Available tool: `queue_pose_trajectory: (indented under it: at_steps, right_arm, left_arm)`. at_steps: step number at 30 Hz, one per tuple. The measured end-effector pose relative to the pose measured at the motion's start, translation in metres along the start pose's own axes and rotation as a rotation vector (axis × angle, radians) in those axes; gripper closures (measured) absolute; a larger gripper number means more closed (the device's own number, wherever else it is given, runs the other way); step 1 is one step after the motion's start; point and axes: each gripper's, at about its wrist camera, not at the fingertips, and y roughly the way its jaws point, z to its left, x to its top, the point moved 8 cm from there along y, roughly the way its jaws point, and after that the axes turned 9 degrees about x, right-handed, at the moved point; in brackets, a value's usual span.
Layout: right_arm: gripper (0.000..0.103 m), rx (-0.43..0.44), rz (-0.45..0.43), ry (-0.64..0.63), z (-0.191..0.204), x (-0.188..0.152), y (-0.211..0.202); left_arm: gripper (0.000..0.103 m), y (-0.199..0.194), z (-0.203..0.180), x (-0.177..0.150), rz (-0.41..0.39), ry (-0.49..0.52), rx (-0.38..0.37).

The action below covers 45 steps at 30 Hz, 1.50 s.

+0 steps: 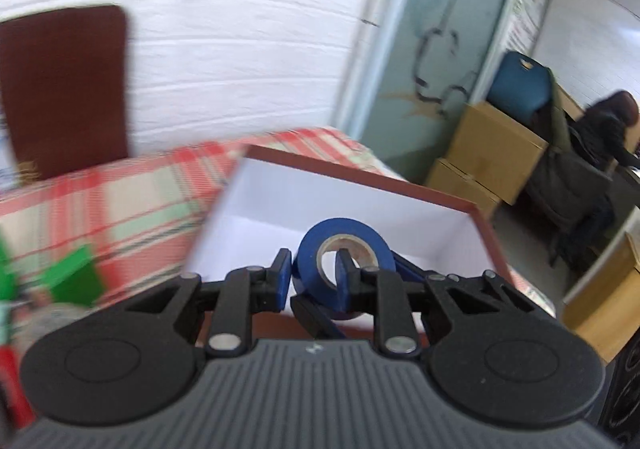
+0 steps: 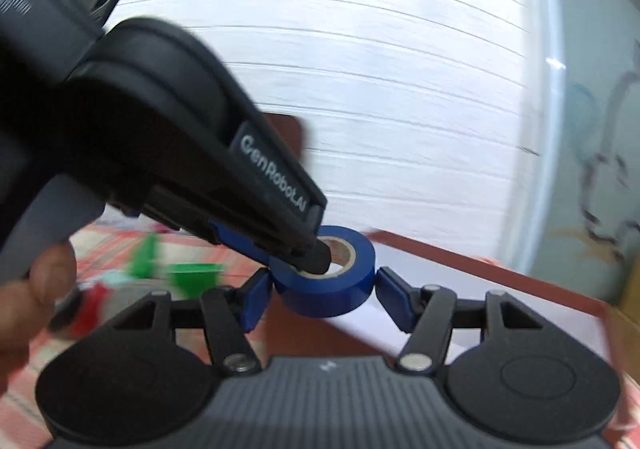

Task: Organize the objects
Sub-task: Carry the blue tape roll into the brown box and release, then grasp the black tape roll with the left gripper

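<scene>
Left tongs [image 1: 312,281]: closed on the wall of the blue tape roll [image 1: 344,253]; one blue pad sits inside the cardboard core, the other presses the outer blue face.
Right tongs [image 2: 324,291]: partly spread around the same roll, one pad on each side of its outer band; the left-hand pad touches the band, while at the right-hand pad contact cannot be told.
Blue tape roll: held in the air at the tips of both tongs, above the near edge of the open box [image 1: 360,205].
Roll's axis: in the left wrist view the hole faces back toward the camera, tipped slightly; in the right wrist view the hole points up and a little toward the left tongs' arm [image 2: 276,189], so the ring lies nearly flat between the right tongs' pads.
Open box: red-brown rim, white inside, directly beyond and below both tongs; nothing can be made out in the part of its inside that shows.
Desk [image 1: 120,209]: covered in a red, green and cream plaid cloth, stretching to the left of the tongs.
Green pieces [image 2: 192,277]: blurred, on the cloth left of the right tongs.
Hand [image 2: 32,305]: fingers at the left edge of the right wrist view, gripping the left tongs' handle.
</scene>
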Motion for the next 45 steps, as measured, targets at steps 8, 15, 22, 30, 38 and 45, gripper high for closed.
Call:
queue_pose_trajectory:
  at_steps: [8, 15, 22, 30, 38, 45]
  right_arm:
    - [0.042, -0.026, 0.043, 0.127, -0.049, -0.025, 0.004]
    - [0.042, 0.021, -0.06, 0.081, -0.005, -0.016, -0.007]
    - [0.042, 0.247, 0.03, 0.044, 0.086, -0.039, -0.006]
    - [0.038, 0.472, 0.237, -0.18, 0.221, -0.078, 0.025]
    - [0.027, 0.484, 0.251, -0.386, 0.294, -0.082, 0.07]
    - [0.026, 0.478, 0.321, -0.336, 0.301, -0.087, 0.11]
  left_arm:
    - [0.074, 0.036, -0.023, -0.025, 0.101, 0.029, 0.021]
    - [0.069, -0.015, -0.002, -0.022, 0.003, 0.033, 0.054]
    - [0.067, -0.067, 0.068, -0.072, -0.02, -0.024, 0.163]
    - [0.068, -0.105, 0.224, -0.127, 0.067, -0.316, 0.467]
    - [0.067, -0.092, 0.265, -0.14, 0.105, -0.376, 0.463]
    - [0.069, -0.076, 0.269, -0.144, 0.12, -0.376, 0.441]
